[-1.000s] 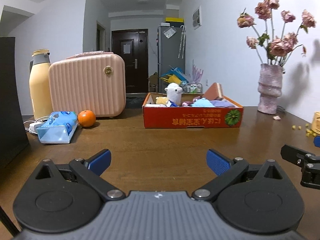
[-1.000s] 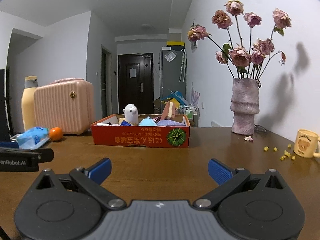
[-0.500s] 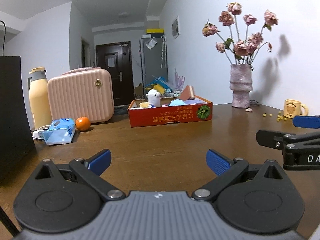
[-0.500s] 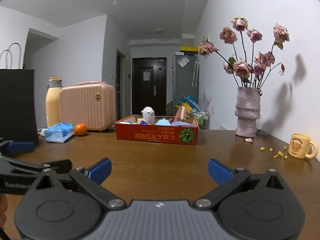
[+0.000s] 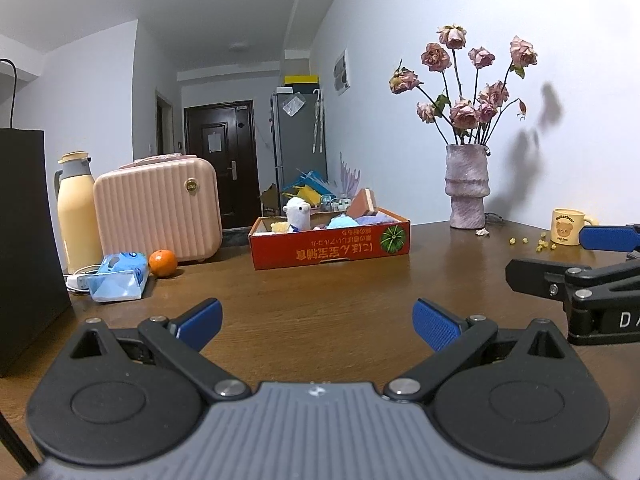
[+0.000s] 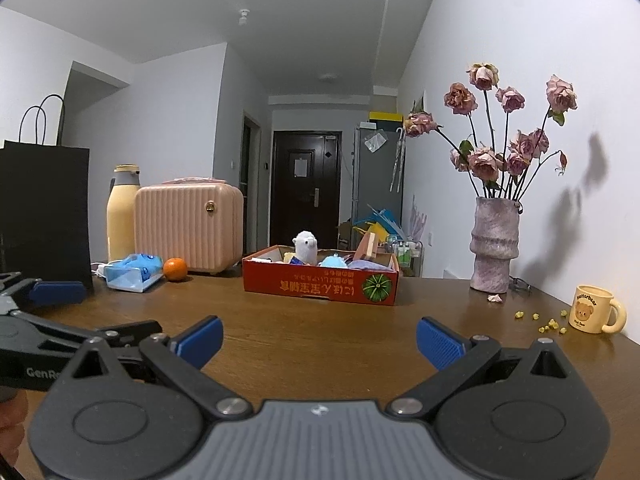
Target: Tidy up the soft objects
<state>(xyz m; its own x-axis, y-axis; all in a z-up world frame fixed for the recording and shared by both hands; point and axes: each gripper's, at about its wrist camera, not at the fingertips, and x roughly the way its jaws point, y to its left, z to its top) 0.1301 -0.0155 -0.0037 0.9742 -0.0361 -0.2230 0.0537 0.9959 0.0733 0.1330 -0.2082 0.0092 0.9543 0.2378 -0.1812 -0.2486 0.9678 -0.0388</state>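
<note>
Across the brown wooden surface (image 5: 320, 304), the left gripper (image 5: 317, 320) and the right gripper (image 6: 319, 338) hover side by side, both with jaws spread wide and grasping nothing. Well ahead of them sits a red cardboard box (image 6: 320, 286) holding the soft objects: a white plush alpaca (image 6: 305, 246) stands upright at its left end, with a light blue plush (image 6: 333, 261) and a lilac cloth (image 6: 368, 265) beside it. Left of the box lie an orange (image 6: 175, 269) and a blue tissue pack (image 6: 132, 272), in front of a pink case (image 6: 188, 226) and a yellow thermos (image 6: 121, 216). Right of the box stands a vase of dried roses (image 6: 494, 248), and a bear mug (image 6: 592, 309) sits further right.
</note>
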